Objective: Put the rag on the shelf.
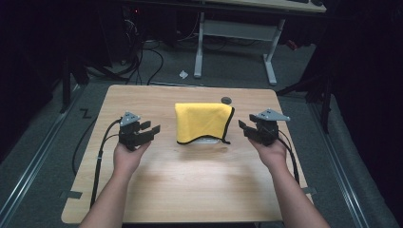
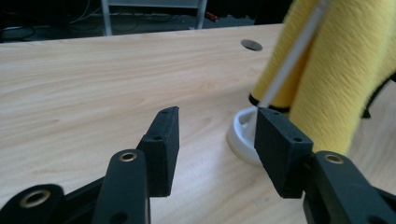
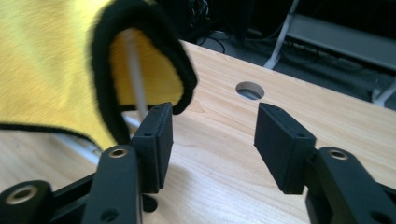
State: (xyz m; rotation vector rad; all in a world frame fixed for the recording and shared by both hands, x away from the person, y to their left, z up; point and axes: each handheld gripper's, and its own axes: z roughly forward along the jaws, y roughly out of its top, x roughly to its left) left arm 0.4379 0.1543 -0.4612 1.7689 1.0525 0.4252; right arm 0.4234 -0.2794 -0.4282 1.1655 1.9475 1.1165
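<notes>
We see a yellow cloth (image 1: pixel 203 122) (black-edged) draped over a white rack (image 2: pixel 243 135) at the middle of the counter (image 1: pixel 190 180), toward its far side. The left claw (image 1: pixel 151 129) sits just left of the cloth and the right claw (image 1: pixel 243 127) just right of it. Both stand open with nothing between their jaws, neither touching the cloth.

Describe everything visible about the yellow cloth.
The yellow cloth is fuzzy, like microfibre, with a black stitched edge. It hangs folded over a thin white rack with a white base, mid-table on the wooden table. Its corners hang down loosely. Neither gripper touches it; both stand open beside it.
</notes>
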